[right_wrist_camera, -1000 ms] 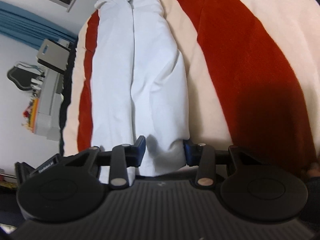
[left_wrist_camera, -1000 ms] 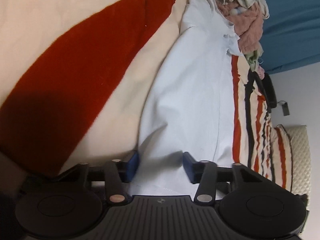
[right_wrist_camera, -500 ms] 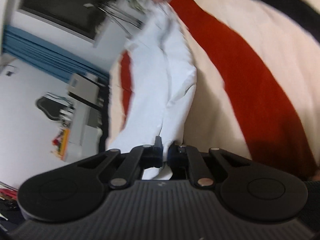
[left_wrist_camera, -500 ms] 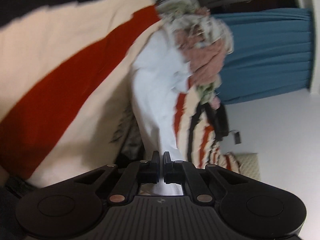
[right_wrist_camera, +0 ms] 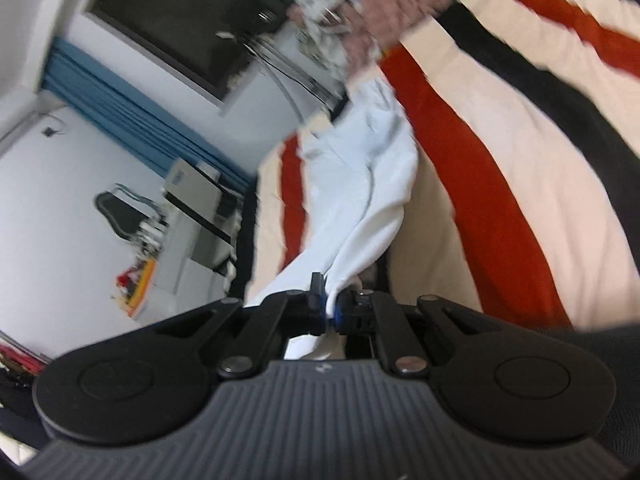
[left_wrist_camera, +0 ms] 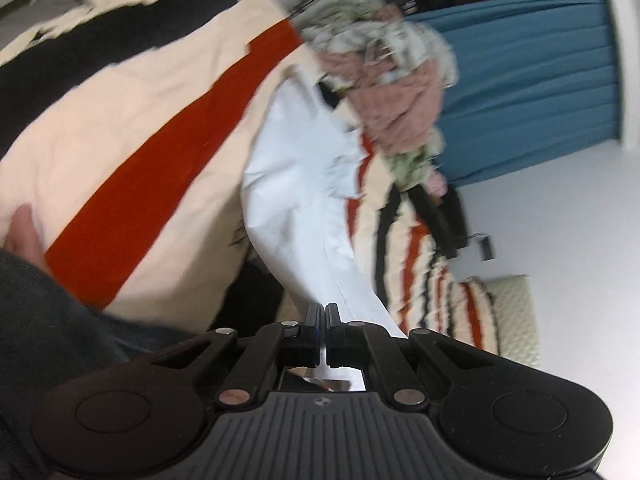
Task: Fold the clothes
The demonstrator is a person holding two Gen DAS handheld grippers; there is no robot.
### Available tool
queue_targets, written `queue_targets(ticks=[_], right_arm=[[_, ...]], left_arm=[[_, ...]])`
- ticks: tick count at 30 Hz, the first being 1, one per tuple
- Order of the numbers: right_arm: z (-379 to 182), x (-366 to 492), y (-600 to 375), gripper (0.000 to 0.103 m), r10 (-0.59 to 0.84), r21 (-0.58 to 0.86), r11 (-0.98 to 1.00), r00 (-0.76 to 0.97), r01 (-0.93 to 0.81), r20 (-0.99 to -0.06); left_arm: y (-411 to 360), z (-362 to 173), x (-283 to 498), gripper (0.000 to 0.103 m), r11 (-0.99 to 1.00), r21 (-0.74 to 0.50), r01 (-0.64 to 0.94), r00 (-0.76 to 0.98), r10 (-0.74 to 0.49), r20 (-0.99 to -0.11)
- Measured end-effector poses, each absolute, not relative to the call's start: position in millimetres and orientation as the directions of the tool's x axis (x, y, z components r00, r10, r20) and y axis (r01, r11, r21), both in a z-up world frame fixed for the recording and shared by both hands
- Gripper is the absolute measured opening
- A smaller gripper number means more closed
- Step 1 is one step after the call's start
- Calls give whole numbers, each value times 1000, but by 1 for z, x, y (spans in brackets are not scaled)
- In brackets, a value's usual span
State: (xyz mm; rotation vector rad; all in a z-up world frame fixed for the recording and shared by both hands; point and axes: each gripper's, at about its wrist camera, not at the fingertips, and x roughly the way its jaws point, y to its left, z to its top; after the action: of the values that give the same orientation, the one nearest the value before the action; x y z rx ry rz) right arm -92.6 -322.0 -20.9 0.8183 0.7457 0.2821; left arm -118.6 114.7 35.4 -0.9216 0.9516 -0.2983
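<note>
Striped in cream, red and black, the blanket (left_wrist_camera: 132, 128) covers a bed and serves as the folding ground. On it lies a white garment (left_wrist_camera: 304, 200), stretched lengthwise away from the cameras; its far end rests on the blanket beside a heap of unfolded clothes (left_wrist_camera: 396, 92), while its near end hangs lifted off the bed. That lift comes from both tools: the left gripper (left_wrist_camera: 323, 320) has its jaws clenched on one near corner of the fabric, and the right gripper (right_wrist_camera: 329, 304) has its jaws clenched on the other, a bunch of white cloth pinched between the pads. Holding two corners of the same hem keeps the edge taut and level, which I judge suits carrying the near end over toward the far end to halve the garment. The heap sits at the far edge, out of the way of the fold. Beyond the bed hangs a blue curtain (left_wrist_camera: 528, 72) against a pale wall.
</note>
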Motion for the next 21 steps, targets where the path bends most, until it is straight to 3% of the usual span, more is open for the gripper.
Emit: queue_targets(ticks=[8,14,18,21], right_arm=[[-63,11,-322,7,452,772,603,712,199,-537],[-93,108,-322,7,417,790,560,738,251,-530],[-112,159,-323,7,368,767,608,784,204,-500],[-127,191,-324,7,350,744,653,812,146,-466]], left_arm=[[109,2,-4,2,648,-721,-245,563,-510,-650],[97,-5,90,1,700,-695,-165,701,-413,-581],[93,-7,136,0,763,-640,-94,818,-307,-486],[84,-20,171,0,808,-587,-54,822,-298,-486]])
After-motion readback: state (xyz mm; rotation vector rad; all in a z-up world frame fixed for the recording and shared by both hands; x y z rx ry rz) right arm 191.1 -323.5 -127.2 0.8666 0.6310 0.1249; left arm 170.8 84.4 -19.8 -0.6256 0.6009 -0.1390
